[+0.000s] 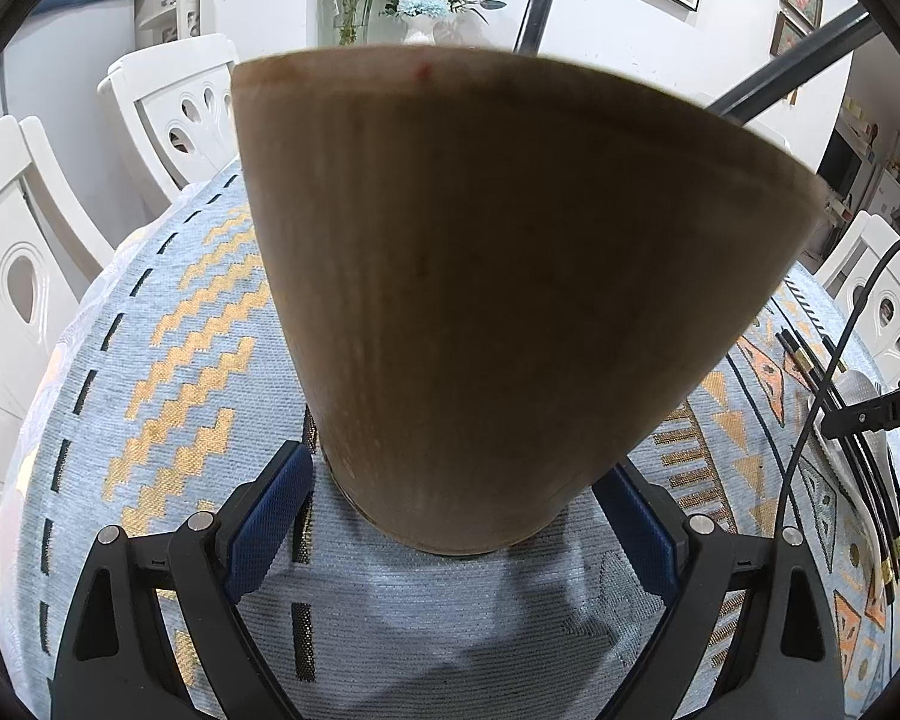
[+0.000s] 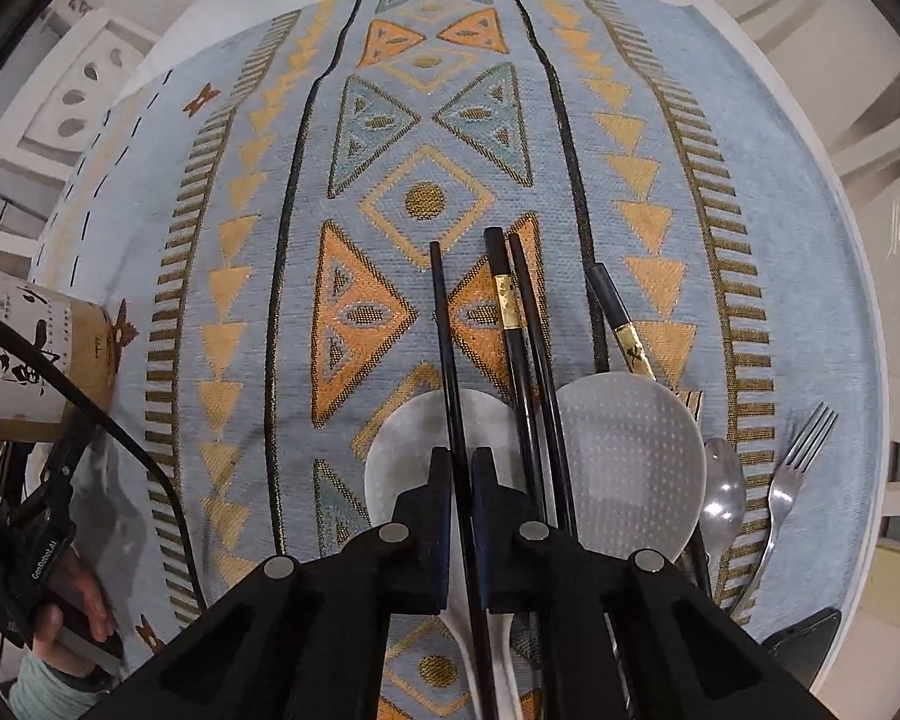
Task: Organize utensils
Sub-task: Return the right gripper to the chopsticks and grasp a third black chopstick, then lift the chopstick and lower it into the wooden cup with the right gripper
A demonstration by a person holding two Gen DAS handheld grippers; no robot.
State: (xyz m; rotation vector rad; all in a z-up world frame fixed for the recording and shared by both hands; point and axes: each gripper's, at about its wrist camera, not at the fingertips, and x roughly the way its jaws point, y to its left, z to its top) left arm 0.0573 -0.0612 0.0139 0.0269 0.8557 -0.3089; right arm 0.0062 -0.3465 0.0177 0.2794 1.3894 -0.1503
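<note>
left wrist view: wooden holder (image 1: 480, 300) stands on patterned cloth (image 1: 168, 360), gripped low between the blue pads of the left gripper (image 1: 459, 516); it blocks most of the table beyond. white chairs (image 1: 24, 276) to the left.

right wrist view: right gripper (image 2: 462, 480) points steeply down, pads pinched on one black chopstick (image 2: 447, 348). just right: more chopsticks (image 2: 525, 348), white spoon (image 2: 630, 456), metal spoon (image 2: 723, 498), fork (image 2: 792, 474).

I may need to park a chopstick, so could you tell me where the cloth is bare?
Bare cloth runs from the holder to the gripped chopstick, and beyond the chopstick tips. Crowded: scoops, spoon and fork, lower right.
</note>
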